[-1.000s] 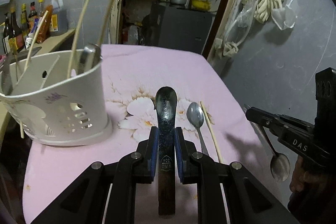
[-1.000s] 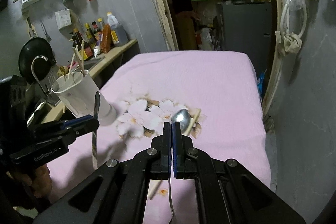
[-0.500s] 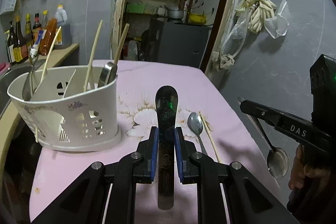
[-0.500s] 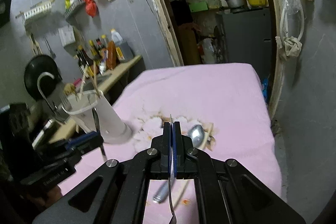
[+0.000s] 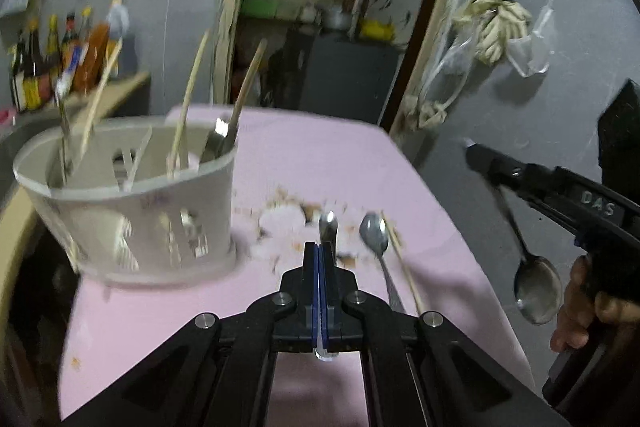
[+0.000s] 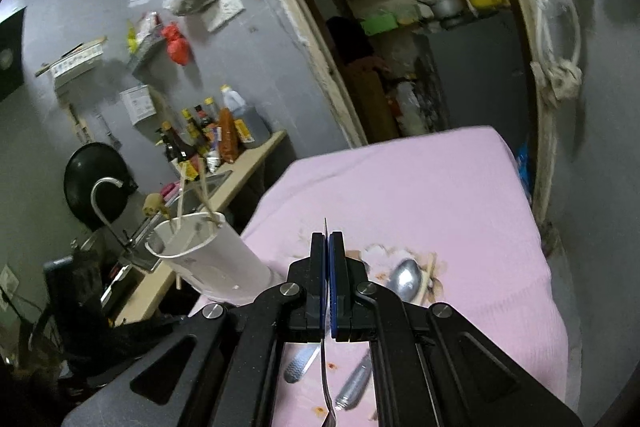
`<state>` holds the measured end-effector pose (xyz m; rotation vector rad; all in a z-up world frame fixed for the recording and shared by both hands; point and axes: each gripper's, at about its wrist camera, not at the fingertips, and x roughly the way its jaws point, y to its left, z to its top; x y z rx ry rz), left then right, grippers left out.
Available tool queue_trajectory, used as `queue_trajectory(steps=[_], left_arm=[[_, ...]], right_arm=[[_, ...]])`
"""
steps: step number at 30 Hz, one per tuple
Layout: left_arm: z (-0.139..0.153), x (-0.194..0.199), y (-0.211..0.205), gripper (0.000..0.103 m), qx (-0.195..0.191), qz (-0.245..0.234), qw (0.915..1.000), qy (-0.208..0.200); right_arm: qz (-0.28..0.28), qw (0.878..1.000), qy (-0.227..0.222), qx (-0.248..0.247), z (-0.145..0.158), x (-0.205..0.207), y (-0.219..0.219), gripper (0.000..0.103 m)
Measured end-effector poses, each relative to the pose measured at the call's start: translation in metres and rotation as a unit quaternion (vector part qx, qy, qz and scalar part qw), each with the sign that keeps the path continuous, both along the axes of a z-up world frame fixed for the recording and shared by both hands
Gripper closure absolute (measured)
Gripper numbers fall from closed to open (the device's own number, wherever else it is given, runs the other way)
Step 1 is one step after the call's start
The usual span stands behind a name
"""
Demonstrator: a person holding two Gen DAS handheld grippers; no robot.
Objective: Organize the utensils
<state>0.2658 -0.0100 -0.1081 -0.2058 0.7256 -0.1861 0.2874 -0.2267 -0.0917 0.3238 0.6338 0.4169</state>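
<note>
1. Left gripper (image 5: 322, 255): pads pressed flat together, jaws just closed.
2. Just past its tips, bowl of a wide spoon (image 5: 328, 227). Bright sliver of metal also showing below the pads. Cannot tell whether pinched edge-on or lying loose on the cloth (image 5: 340, 163).
3. Ahead and left of the left gripper, near it: white holder (image 5: 140, 227) standing on the cloth, with chopsticks and metal handles sticking up out of it.
4. Just right of the left tips: spoon (image 5: 374, 235) flat on the cloth, bowl away from the gripper, handle running back beside the right finger. Touching or nearly touching its right side, a chopstick (image 5: 400, 267), also flat.
5. Far right of the left gripper, off the cloth's edge: right gripper (image 5: 476, 155) gripped in a hand (image 5: 580, 307), clamped on a held spoon (image 5: 538, 295) hanging bowl-down.
6. Right gripper (image 6: 328, 239) from its own camera: pads shut on the held spoon (image 6: 326, 227), seen edge-on as a thin strip poking past the tips and trailing back under the fingers.
7. Just right of and below those tips: spoon (image 6: 404, 279) and chopstick (image 6: 428, 273) on the cloth (image 6: 440, 187). Two metal handle ends visible under the gripper.
8. Well left of the right tips: holder (image 6: 224, 267) at the cloth's edge, appearing tilted in this view.
</note>
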Motion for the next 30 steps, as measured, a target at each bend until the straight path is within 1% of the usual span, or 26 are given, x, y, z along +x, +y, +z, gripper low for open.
queue_trajectory(steps=[5,10,16,19,21,22,23,24,25,26,27,28,30], left_arm=[[-0.033,0.024,0.002,0.101,-0.047,-0.005,0.9969,0.064],[-0.059,0.056,-0.017,0.101,-0.042,-0.021,0.9947,0.092],[-0.076,0.088,-0.034,0.098,-0.029,-0.036,0.9912,0.124],[-0.081,0.100,-0.042,0.098,-0.026,-0.047,0.9897,0.133],[-0.080,0.105,-0.044,0.095,-0.027,-0.054,0.9894,0.132],[-0.080,0.109,-0.045,0.090,-0.027,-0.058,0.9892,0.132],[-0.079,0.112,-0.046,0.081,-0.029,-0.060,0.9889,0.133],[-0.079,0.116,-0.047,0.075,-0.028,-0.061,0.9887,0.134],[-0.080,0.119,-0.046,0.061,-0.019,-0.059,0.9878,0.143],[-0.084,0.123,-0.048,0.063,-0.011,-0.061,0.9856,0.157],[-0.083,0.124,-0.050,0.063,-0.002,-0.065,0.9864,0.151],[-0.083,0.126,-0.051,0.063,0.002,-0.067,0.9858,0.154],[-0.083,0.127,-0.055,0.073,0.030,-0.066,0.9855,0.153]], right_arm=[[-0.039,0.997,0.056,0.026,-0.036,0.009,-0.024,0.101],[-0.077,0.990,0.098,0.058,-0.068,0.017,-0.048,0.101],[-0.098,0.982,0.145,0.071,-0.103,0.028,-0.060,0.101],[-0.102,0.980,0.156,0.075,-0.112,0.031,-0.062,0.101],[-0.101,0.980,0.156,0.076,-0.114,0.032,-0.062,0.101],[-0.100,0.980,0.155,0.075,-0.114,0.033,-0.062,0.101],[-0.098,0.981,0.153,0.074,-0.113,0.034,-0.061,0.101],[-0.096,0.981,0.152,0.074,-0.113,0.035,-0.060,0.101],[-0.094,0.981,0.151,0.073,-0.112,0.036,-0.062,0.101],[-0.092,0.982,0.150,0.072,-0.112,0.037,-0.062,0.101],[-0.090,0.982,0.149,0.071,-0.112,0.037,-0.063,0.101],[-0.089,0.982,0.149,0.070,-0.112,0.037,-0.062,0.101],[-0.088,0.982,0.150,0.072,-0.111,0.037,-0.063,0.101]])
